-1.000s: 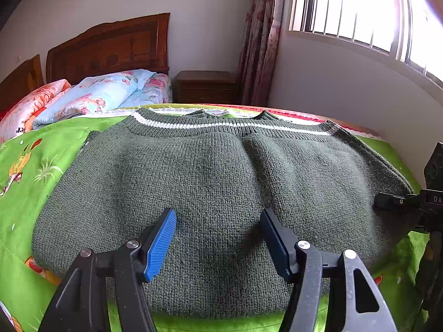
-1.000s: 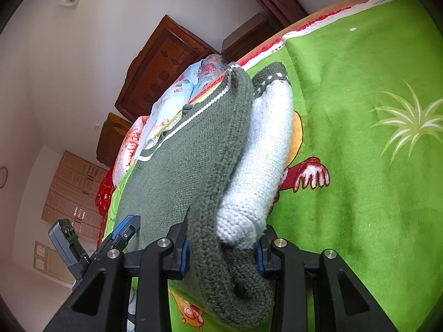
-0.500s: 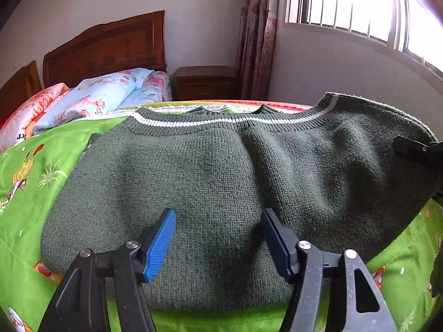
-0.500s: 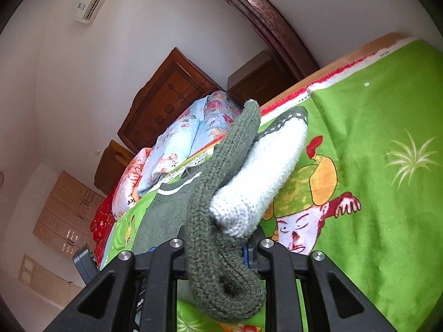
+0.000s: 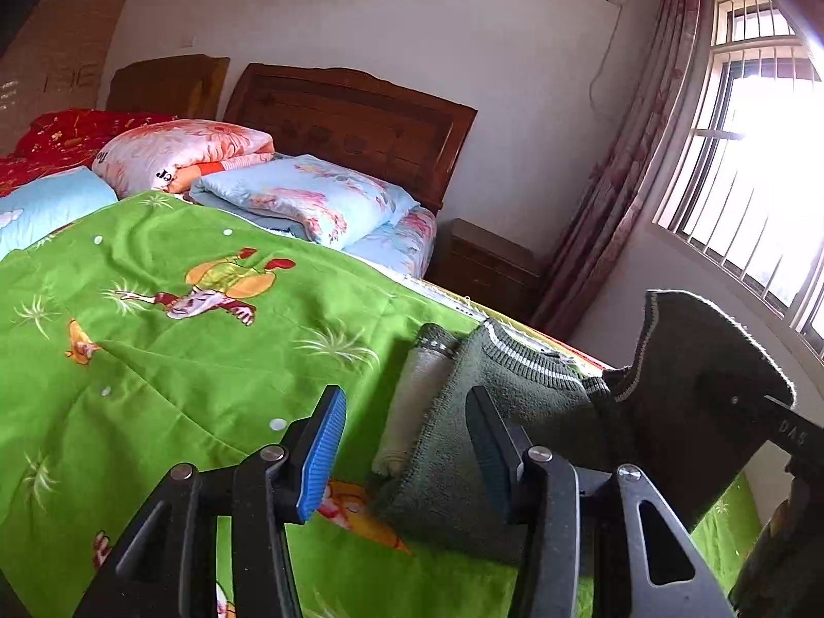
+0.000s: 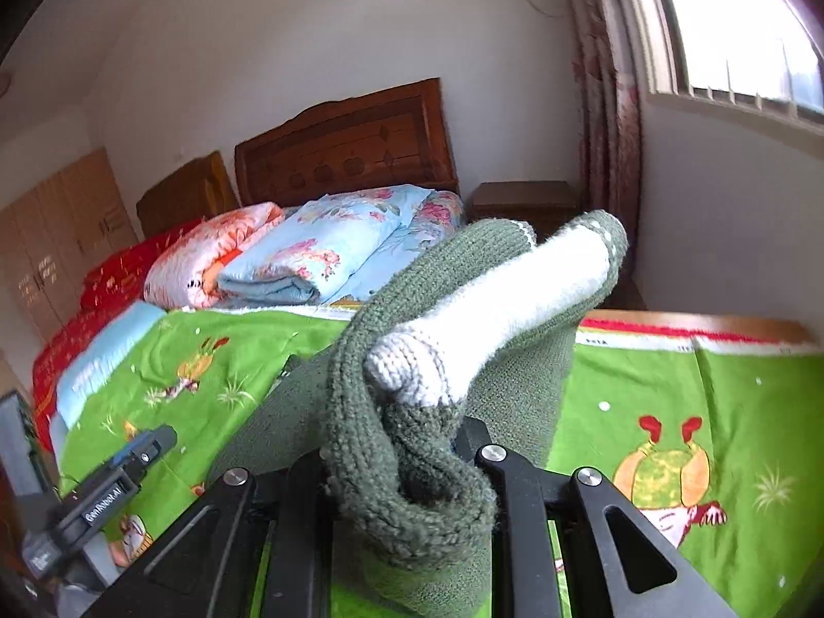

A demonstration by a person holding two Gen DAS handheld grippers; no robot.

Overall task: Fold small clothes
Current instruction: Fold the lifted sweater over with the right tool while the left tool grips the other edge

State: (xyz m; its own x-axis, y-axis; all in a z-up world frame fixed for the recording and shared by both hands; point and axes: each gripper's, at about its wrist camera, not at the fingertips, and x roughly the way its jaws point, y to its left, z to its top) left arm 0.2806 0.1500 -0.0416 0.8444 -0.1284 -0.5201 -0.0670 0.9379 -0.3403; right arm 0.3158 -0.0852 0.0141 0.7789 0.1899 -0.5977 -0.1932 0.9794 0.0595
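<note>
A dark green knit sweater (image 5: pixel 515 386) with white stripes lies partly on the green bedspread (image 5: pixel 180 360). My right gripper (image 6: pixel 401 463) is shut on a bunched fold of the sweater (image 6: pixel 355 412) and holds it raised; a white knit sleeve (image 6: pixel 494 304) sticks out of the bunch. In the left wrist view that lifted flap (image 5: pixel 695 360) hangs at the right. My left gripper (image 5: pixel 403 396) has its jaws closing. The sweater's folded edge sits between its blue pads (image 5: pixel 322 443), and the left pad stands clear of the cloth.
Folded quilts and pillows (image 5: pixel 309 195) are piled at the wooden headboard (image 5: pixel 350 113). A nightstand (image 5: pixel 484 262), a curtain (image 5: pixel 628 180) and a barred window (image 5: pixel 762 154) stand at the right. The bed's far edge (image 6: pixel 695 324) runs behind the sweater.
The sweater lay spread flat; its right side has been lifted and carried over by the right gripper. The left gripper has swung left and narrowed, so the sweater now sits right of centre.
</note>
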